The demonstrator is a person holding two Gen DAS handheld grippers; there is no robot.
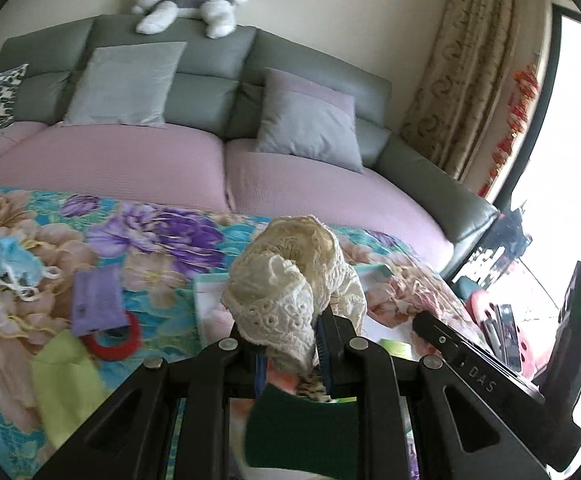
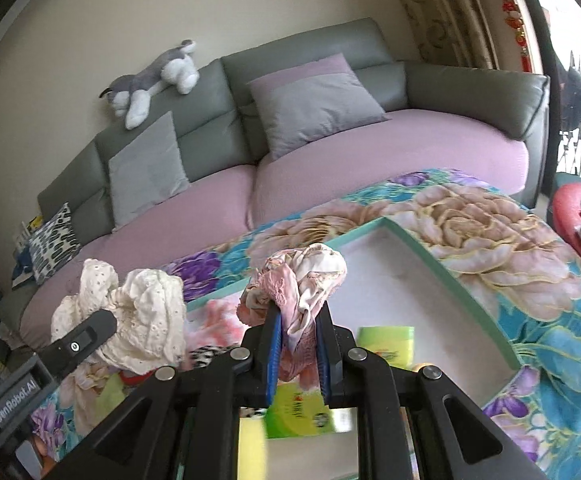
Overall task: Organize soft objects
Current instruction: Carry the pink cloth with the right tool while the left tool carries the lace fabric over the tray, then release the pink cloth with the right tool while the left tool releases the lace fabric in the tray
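Left hand-held gripper (image 1: 290,340) pinches a bunched cream lace cloth (image 1: 290,276), lifted above the floral blanket (image 1: 162,236). Right hand-held gripper (image 2: 298,344) pinches a crumpled pink patterned cloth (image 2: 302,280), held over a white tray with teal rim (image 2: 422,244) that sits on the blanket. Green packet (image 2: 386,340) lies in the tray. On the blanket, left side: blue mask (image 1: 14,264), purple pouch (image 1: 96,302), red tape ring (image 1: 118,340), yellow-green cloth (image 1: 66,384). Behind: grey sofa (image 1: 210,64).
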